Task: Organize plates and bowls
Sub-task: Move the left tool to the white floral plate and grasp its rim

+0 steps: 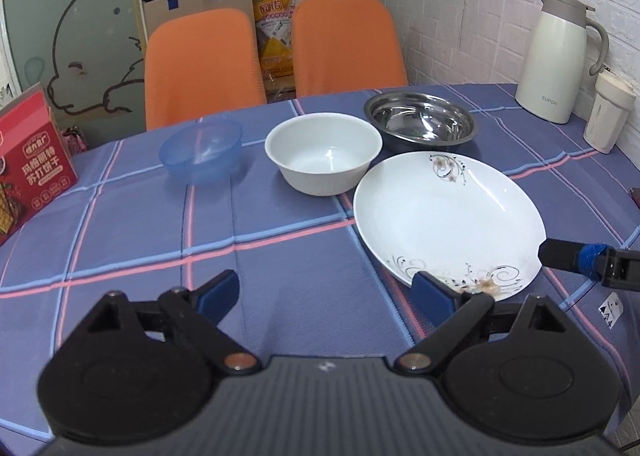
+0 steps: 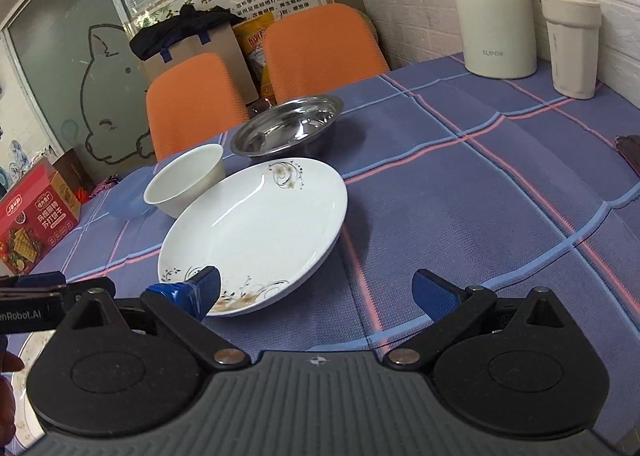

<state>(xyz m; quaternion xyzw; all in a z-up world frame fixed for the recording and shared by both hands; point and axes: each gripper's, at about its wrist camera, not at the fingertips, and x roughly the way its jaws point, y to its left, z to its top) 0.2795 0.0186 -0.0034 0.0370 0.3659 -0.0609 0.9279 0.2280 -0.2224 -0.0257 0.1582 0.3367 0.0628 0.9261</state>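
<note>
A white plate with flower patterns (image 1: 448, 216) (image 2: 256, 232) lies on the checked blue tablecloth. Behind it stand a white bowl (image 1: 323, 152) (image 2: 185, 180), a steel bowl (image 1: 420, 118) (image 2: 288, 130) and a translucent blue bowl (image 1: 202, 152) (image 2: 128, 198). My left gripper (image 1: 326, 290) is open over bare cloth, its right finger in front of the plate's near rim. My right gripper (image 2: 316, 290) is open too, its left finger in front of the plate's near edge and nothing between the fingers. The right gripper's fingertip (image 1: 560, 252) shows at the plate's right rim in the left wrist view.
A cream jug (image 1: 560, 60) (image 2: 496, 8) and a cream cup (image 1: 608, 114) (image 2: 572, 44) stand at the back right by the brick wall. A red biscuit box (image 1: 28, 160) (image 2: 36, 224) sits at the left edge. Two orange chairs (image 1: 202, 68) (image 2: 320, 44) stand behind the table.
</note>
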